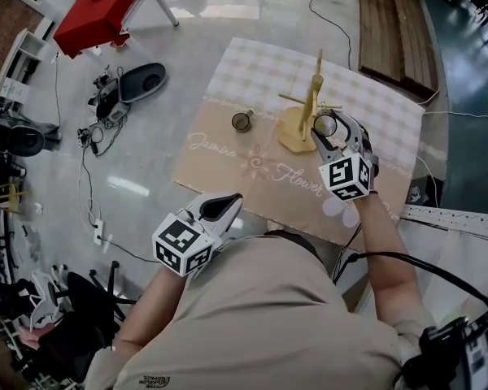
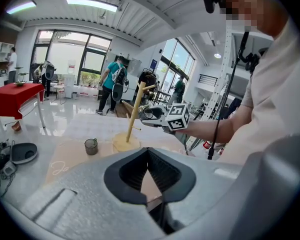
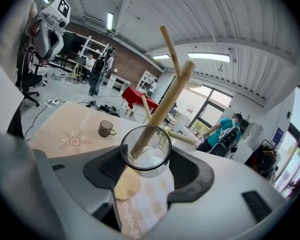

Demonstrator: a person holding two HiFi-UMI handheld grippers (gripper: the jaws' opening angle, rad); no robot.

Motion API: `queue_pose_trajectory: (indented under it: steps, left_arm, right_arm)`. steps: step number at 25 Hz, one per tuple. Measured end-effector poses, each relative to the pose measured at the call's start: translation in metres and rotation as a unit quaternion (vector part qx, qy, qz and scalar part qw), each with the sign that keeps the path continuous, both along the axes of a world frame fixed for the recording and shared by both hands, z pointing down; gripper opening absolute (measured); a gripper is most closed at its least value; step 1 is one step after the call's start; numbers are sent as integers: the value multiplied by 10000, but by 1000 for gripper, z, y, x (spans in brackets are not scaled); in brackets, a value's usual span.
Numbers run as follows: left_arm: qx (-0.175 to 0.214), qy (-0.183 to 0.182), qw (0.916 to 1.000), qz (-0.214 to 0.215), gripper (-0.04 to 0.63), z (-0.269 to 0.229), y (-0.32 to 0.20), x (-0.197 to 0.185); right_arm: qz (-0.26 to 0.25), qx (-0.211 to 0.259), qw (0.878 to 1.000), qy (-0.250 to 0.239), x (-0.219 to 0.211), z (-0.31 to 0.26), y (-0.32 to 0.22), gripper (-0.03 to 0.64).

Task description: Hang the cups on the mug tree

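Now my right gripper (image 1: 325, 128) clasps a clear glass (image 3: 146, 151) between its pads, at the centre of its own view and just beside the trunk of the tree (image 1: 313, 96), upper middle of the head view. My left gripper (image 1: 221, 207) is clenched on nothing, low and left of centre. A dark cup (image 1: 242, 121) stands on the mat (image 1: 228, 165), left of the tree.

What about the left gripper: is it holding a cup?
No, the left gripper has its jaws together with nothing between them; the glass cup sits in the right gripper.
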State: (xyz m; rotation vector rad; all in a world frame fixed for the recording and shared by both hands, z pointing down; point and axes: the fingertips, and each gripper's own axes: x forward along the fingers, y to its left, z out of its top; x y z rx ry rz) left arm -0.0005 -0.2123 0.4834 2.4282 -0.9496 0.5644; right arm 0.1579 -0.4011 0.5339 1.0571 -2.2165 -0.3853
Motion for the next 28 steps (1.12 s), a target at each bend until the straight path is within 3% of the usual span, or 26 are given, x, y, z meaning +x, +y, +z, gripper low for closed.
queue_pose_trajectory:
  steps: [13,28]
  left_arm:
    - [-55,11,9999,-138,9,1,10,-20]
    - [47,62,10000,10,9,-8,42,-55]
  right_arm:
    - [23,328,9985,447,-10,10,-4,278]
    - [637,120,9977,209,-7,5,29,278]
